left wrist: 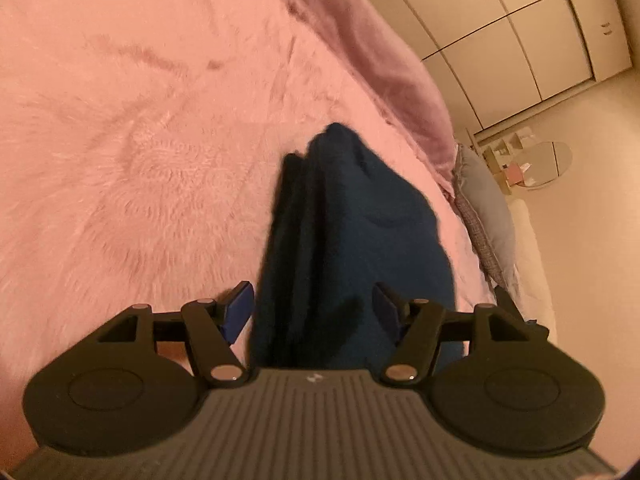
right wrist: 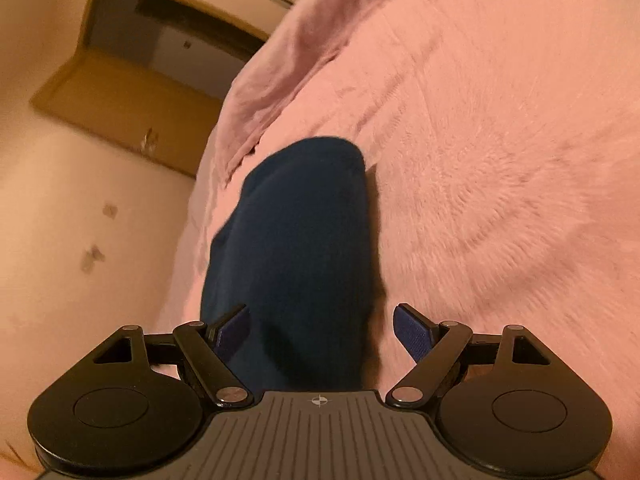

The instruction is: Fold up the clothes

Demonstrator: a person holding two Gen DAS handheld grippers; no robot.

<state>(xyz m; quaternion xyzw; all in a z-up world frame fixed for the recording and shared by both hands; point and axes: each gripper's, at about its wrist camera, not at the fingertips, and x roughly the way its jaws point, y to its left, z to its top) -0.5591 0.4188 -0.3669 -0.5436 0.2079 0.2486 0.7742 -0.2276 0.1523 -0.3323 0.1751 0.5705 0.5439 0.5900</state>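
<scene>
Pink fuzzy bed [left wrist: 120, 120] w/ navy garment [left wrist: 360, 220] on it.

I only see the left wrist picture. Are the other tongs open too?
Observer: Yes, the right tongs are wide open, blue pads apart over the dark blue garment.
Operator: What's next to the bed on that side?
Observer: An open brown cardboard box on the floor, beyond the pink blanket.
Operator: Anything else down there?
Observer: A few small scraps lie on the floor.
</scene>
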